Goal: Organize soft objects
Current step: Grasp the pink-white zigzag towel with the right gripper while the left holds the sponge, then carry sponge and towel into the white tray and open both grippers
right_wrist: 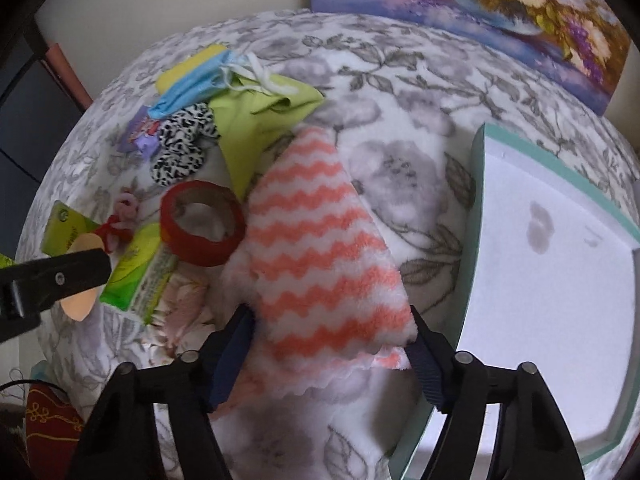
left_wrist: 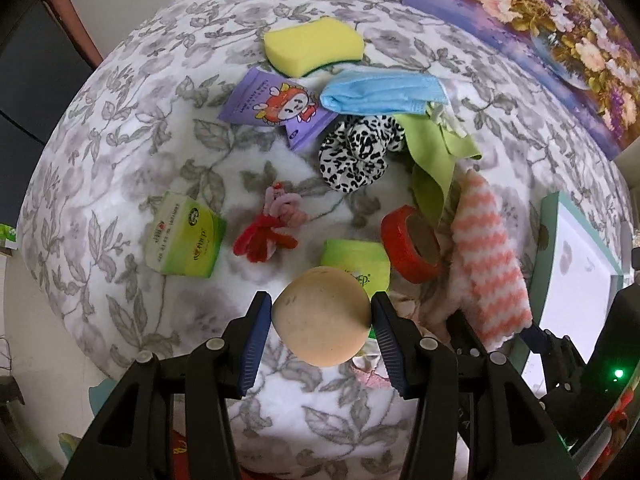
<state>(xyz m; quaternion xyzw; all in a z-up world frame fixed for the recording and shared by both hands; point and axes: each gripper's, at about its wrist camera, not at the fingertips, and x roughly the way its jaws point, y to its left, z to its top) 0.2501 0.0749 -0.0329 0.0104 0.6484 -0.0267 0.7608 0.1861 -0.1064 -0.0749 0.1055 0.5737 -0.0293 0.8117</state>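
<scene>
Beige round puff (left_wrist: pixel 325 316), smooth and faintly smudged, sat clamped between the pads of the left gripper (left_wrist: pixel 322 322), raised above the floral blanket (left_wrist: pixel 120 160). We saw the right gripper (right_wrist: pixel 332 344) with jaws apart, flanking the near edge of the pink-and-white zigzag cloth (right_wrist: pixel 316 240); whether its pads pressed the cloth we could not tell. We counted two green tissue packs (left_wrist: pixel 186 240), one red tape roll (left_wrist: pixel 412 244), one yellow sponge (left_wrist: pixel 314 42), one blue mask (left_wrist: pixel 384 92), and one white tray (right_wrist: pixel 560 280) at right.
</scene>
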